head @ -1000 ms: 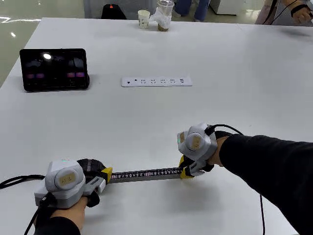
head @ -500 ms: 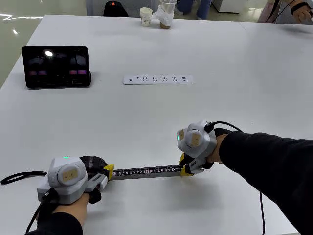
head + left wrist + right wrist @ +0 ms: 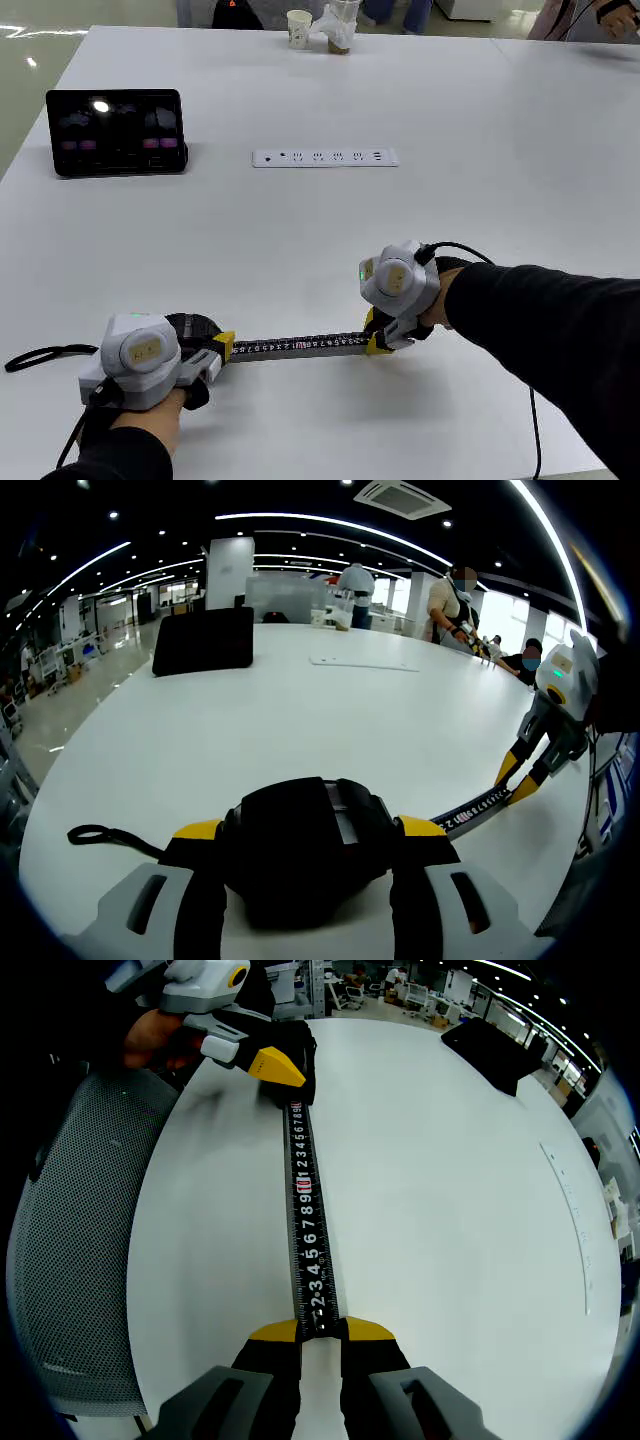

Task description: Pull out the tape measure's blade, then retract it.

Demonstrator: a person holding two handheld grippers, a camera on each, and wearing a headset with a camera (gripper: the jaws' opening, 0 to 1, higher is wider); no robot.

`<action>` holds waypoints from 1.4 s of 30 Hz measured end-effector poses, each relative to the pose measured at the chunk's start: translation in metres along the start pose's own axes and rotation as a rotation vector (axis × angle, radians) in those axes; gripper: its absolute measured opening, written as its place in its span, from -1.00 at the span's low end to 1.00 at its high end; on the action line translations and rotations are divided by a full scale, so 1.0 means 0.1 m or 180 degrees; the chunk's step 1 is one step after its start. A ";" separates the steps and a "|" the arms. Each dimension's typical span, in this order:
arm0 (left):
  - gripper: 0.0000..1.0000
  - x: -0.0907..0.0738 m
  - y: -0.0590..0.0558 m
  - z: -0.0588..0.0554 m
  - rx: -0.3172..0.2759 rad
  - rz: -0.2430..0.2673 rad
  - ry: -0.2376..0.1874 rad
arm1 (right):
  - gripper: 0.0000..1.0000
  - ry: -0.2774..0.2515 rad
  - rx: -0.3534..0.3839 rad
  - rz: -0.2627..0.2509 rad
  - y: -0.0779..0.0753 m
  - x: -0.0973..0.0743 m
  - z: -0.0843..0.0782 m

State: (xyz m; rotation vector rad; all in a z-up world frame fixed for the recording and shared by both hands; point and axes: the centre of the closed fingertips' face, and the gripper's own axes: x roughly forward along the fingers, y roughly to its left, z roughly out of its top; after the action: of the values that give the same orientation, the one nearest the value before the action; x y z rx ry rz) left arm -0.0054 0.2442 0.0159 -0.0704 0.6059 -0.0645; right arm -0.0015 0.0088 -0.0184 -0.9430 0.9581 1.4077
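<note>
The black tape measure case [image 3: 193, 332] lies on the white table [image 3: 300, 240] at the front left, and my left gripper [image 3: 215, 350] is shut on it. In the left gripper view the case [image 3: 305, 845] sits between the yellow-tipped jaws. The numbered blade [image 3: 300, 347] runs flat along the table to the right. There my right gripper [image 3: 378, 343] is shut on its end. The right gripper view looks down the blade [image 3: 305, 1230] from my right gripper [image 3: 320, 1332] to the case [image 3: 298, 1052] and the left gripper [image 3: 270, 1060].
A dark tablet [image 3: 115, 132] stands at the back left and a white power strip [image 3: 325, 157] lies mid-table. Paper cups [image 3: 299, 28] sit at the far edge. The case's black wrist strap [image 3: 40, 355] trails left. A grey mesh chair [image 3: 70, 1210] is beside the table.
The head camera has shifted a little, so the table sits lower in view. Both grippers keep their hold, and the blade's drawn length looks about the same.
</note>
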 end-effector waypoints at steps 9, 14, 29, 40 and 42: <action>0.23 0.00 0.00 -0.01 0.0008 0.0002 0.0002 | -0.78 -0.0015 0.0018 -0.0004 -0.01 0.01 0.02; 0.23 0.00 -0.01 -0.01 0.0012 0.0003 0.0005 | -0.78 0.0000 0.0009 -0.0005 -0.01 0.01 0.03; 0.23 -0.03 -0.01 0.00 0.0021 -0.0001 0.0001 | -0.77 0.0004 0.0039 -0.0013 -0.01 0.04 0.06; 0.23 -0.04 -0.02 0.00 0.0031 -0.0001 -0.0002 | -0.77 0.0000 0.0009 -0.0023 0.00 0.05 0.09; 0.23 -0.04 -0.02 0.00 0.0030 -0.0001 0.0000 | -0.77 -0.0002 0.0011 -0.0025 0.00 0.05 0.09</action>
State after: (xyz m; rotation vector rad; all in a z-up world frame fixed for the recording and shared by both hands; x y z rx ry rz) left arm -0.0086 0.2428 0.0182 -0.0612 0.6055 -0.0676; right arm -0.0023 0.0191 -0.0197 -0.9428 0.9552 1.3993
